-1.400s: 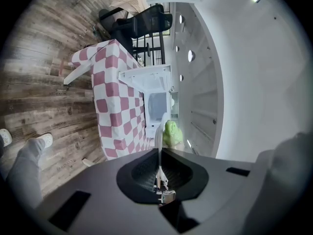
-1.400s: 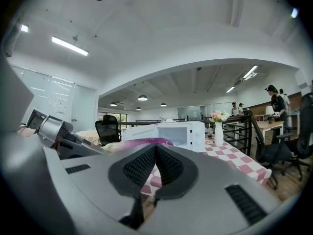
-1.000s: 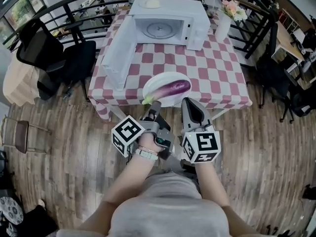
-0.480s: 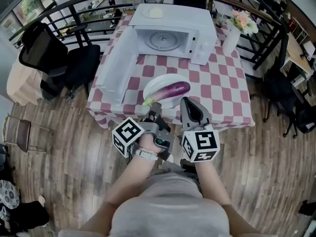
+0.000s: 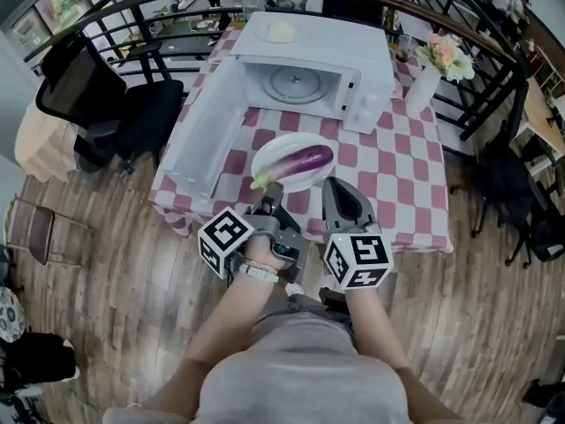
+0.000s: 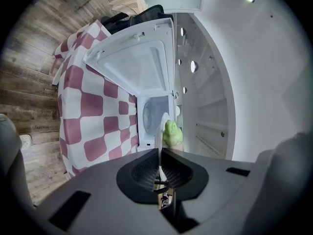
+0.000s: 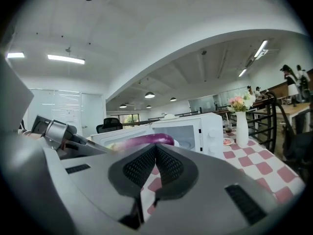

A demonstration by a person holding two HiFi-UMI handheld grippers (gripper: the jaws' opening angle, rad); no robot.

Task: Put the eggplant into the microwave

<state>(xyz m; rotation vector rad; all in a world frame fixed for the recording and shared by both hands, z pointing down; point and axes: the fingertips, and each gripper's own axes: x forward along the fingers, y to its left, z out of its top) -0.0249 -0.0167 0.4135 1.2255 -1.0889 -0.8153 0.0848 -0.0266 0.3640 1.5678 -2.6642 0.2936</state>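
Note:
A purple eggplant (image 5: 305, 159) with a green stem (image 6: 172, 132) lies on a white plate (image 5: 274, 153), held above the checkered table (image 5: 397, 179). My left gripper (image 5: 272, 188) is shut on the plate's near rim (image 6: 160, 131), which shows edge-on between its jaws. Just right of the plate, my right gripper (image 5: 335, 184) is shut, and I see nothing between its pads. In the right gripper view the eggplant (image 7: 146, 140) shows just past my right gripper (image 7: 156, 148). The white microwave (image 5: 300, 60) stands at the table's far side with its door (image 5: 207, 126) swung open to the left, glass turntable bare.
A white vase of flowers (image 5: 424, 82) stands right of the microwave. A pale item (image 5: 281, 31) sits on the microwave's top. A black chair (image 5: 106, 104) is left of the table, and a dark railing (image 5: 477, 69) curves behind it. Wooden floor lies below.
Both grippers have moved forward over the table toward the microwave, and the plate with the eggplant has travelled along in the left gripper. The jaws have stayed as they were.

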